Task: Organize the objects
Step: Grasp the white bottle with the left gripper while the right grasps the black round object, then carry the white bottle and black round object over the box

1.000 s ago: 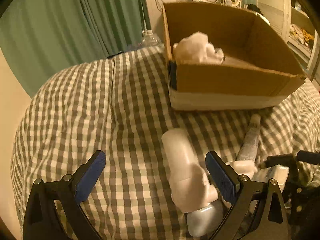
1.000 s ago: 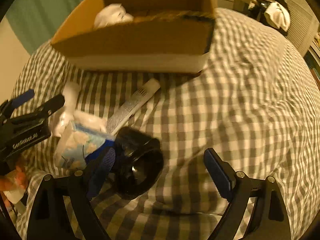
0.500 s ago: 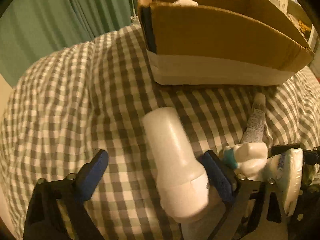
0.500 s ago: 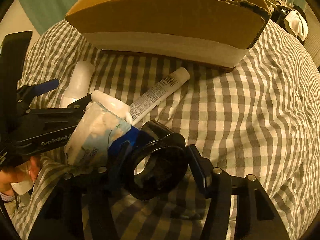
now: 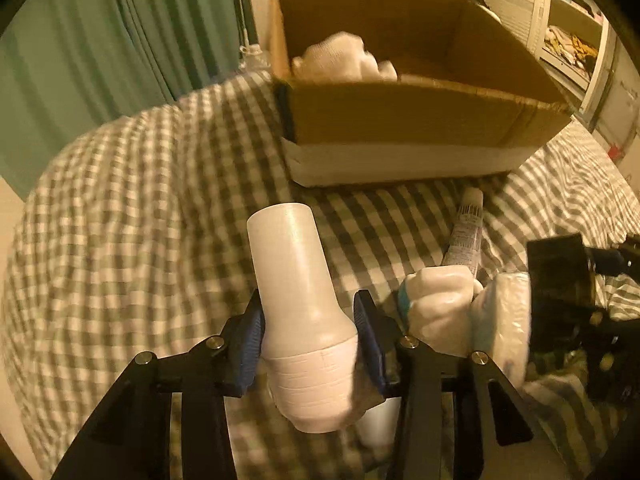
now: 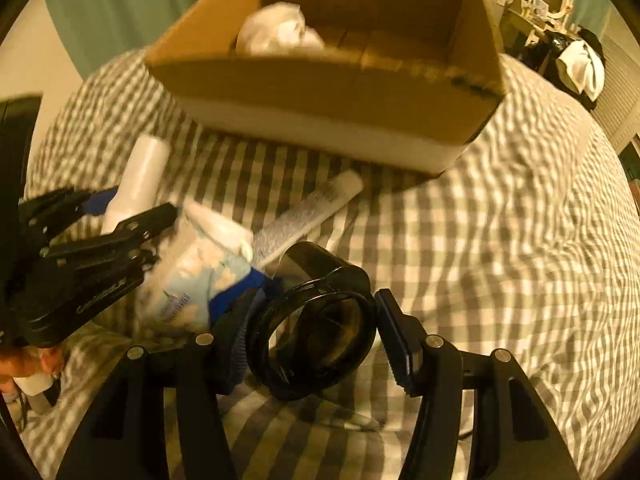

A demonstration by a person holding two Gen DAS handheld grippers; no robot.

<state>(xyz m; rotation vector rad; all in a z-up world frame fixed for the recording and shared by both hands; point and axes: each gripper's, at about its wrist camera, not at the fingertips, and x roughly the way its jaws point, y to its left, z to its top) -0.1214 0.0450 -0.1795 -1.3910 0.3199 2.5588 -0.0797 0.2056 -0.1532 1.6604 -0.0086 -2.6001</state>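
Near the box [image 5: 420, 128], left tongs [image 5: 310, 336] clamp a white bottle [image 5: 298, 300].

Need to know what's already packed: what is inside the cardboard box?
The cardboard box holds a crumpled white bundle near its left back corner. The floor beside it looks bare, but the front wall hides the nearest strip.

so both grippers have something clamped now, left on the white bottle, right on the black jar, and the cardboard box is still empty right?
Not quite: the cardboard box is not empty. The left wrist view shows a crumpled white bundle inside it. The rest holds: left gripper on the white bottle, right gripper on the black jar.
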